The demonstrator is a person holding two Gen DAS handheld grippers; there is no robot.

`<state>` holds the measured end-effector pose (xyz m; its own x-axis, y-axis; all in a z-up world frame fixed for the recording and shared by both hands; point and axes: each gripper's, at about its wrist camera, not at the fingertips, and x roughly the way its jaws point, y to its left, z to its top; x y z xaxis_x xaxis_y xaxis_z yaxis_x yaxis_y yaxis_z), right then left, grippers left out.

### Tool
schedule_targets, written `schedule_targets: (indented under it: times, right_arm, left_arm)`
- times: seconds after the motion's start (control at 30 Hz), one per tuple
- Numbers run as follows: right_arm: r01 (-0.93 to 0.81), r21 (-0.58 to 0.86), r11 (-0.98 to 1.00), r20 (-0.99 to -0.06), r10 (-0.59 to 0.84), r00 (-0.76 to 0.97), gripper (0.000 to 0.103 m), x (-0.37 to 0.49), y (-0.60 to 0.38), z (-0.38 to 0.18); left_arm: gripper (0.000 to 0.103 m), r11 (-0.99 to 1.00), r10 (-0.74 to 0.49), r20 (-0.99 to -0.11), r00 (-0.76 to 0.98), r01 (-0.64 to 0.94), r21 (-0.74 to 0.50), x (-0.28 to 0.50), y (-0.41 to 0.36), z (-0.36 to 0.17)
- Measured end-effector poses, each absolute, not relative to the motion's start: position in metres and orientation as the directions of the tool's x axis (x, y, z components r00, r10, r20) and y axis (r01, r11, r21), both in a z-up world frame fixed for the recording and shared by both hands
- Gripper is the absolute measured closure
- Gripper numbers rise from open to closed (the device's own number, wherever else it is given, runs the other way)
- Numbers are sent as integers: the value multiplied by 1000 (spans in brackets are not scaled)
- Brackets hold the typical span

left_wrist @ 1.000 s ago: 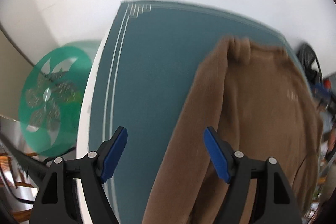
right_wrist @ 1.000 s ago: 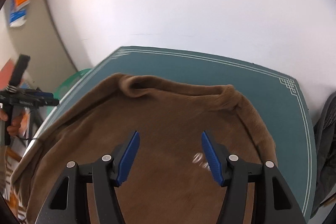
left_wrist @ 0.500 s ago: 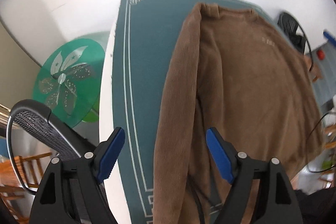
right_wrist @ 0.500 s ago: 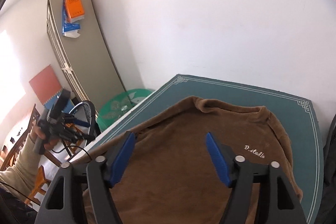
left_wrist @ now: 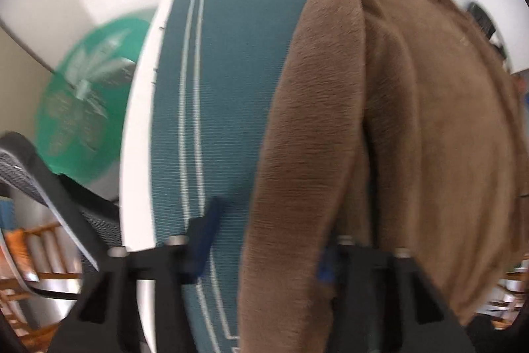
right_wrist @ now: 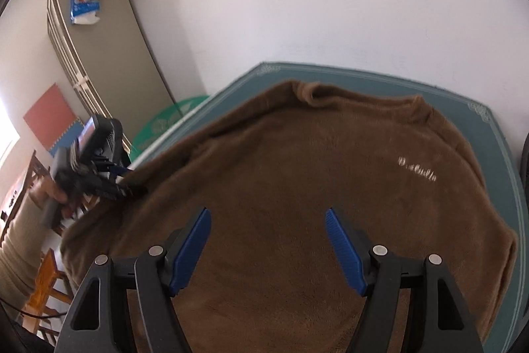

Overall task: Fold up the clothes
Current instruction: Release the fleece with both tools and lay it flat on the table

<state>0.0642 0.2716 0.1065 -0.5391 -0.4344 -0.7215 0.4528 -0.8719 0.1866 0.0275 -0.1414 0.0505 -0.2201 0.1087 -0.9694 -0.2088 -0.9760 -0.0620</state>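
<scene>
A brown fleece sweater (right_wrist: pixel 297 187) with small white lettering lies spread on a teal mat (right_wrist: pixel 489 134), collar toward the far wall. In the left wrist view its left sleeve (left_wrist: pixel 297 154) runs down the mat (left_wrist: pixel 224 88) and lies between the open fingers of my left gripper (left_wrist: pixel 267 240), partly hiding the right pad. My right gripper (right_wrist: pixel 267 240) is open and empty above the sweater's body. My left gripper also shows in the right wrist view (right_wrist: pixel 125 187), at the sleeve on the left edge.
The mat covers a white table (left_wrist: pixel 139 121). A green round glass tabletop (left_wrist: pixel 82 95) and a black mesh chair (left_wrist: pixel 39 161) stand to its left. A beige cabinet (right_wrist: pixel 99 55) with boxes on top stands by the wall. Wooden chairs (right_wrist: pixel 43 280) are lower left.
My left gripper has moved down and forward onto the left sleeve, which now lies between its fingers. My right gripper has come down closer over the sweater's body.
</scene>
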Motion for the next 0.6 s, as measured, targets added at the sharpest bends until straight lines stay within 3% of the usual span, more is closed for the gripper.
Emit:
schedule_targets:
  times: [0.07, 0.13, 0.43, 0.6]
  right_arm:
    - [425, 206, -881, -735, -426, -527, 29, 56, 275, 94]
    - [394, 233, -889, -744, -424, -516, 29, 46, 279, 83]
    - [331, 291, -898, -766, -426, -482, 29, 13, 285, 51]
    - [308, 299, -903, -787, -416, -456, 29, 2, 285, 37]
  left_arm:
    - [86, -977, 87, -966, -242, -212, -35, 25, -144, 61]
    - [89, -978, 86, -958, -274, -206, -29, 21, -149, 77]
    - [92, -999, -26, -897, -441, -19, 38, -32, -192, 145]
    - [89, -995, -93, -909, -407, 66, 72, -88, -198, 139]
